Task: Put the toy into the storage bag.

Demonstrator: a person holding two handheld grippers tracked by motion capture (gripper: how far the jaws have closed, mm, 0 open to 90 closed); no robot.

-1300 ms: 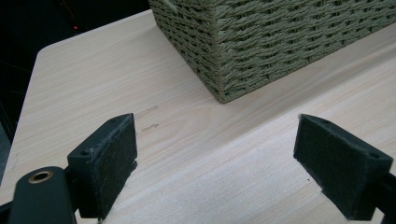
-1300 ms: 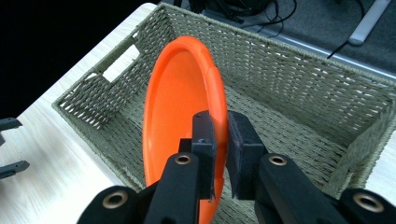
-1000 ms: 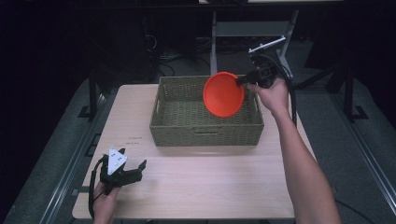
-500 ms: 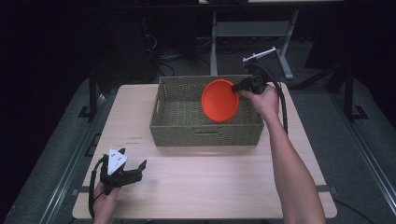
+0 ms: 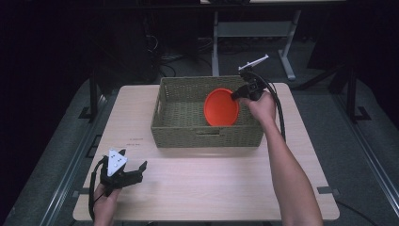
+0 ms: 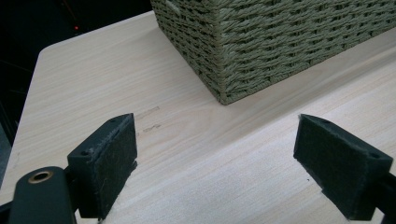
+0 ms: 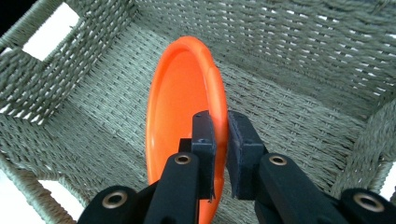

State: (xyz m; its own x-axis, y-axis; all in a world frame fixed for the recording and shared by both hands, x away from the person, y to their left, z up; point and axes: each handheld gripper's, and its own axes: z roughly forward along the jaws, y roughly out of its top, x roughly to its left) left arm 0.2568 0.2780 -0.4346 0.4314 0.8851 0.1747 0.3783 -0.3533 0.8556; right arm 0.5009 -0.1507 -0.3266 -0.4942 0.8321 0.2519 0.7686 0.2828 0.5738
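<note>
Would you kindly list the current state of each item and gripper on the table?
orange plate: held on edge by its rim, tilted, inside the basket, above its floor.
woven basket: upright on the table, open-topped, with the plate in it.
right gripper: shut on the plate's rim.
left gripper: open, nothing between its jaws, low over the table.

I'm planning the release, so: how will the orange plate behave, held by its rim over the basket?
The orange plate looks like thin, smooth plastic, so probably light and stiff, but perhaps slippery. The right gripper pinches only its rim, holding it on edge, so it may pivot. Released, it would likely tip flat onto the woven basket floor rather than break.
</note>
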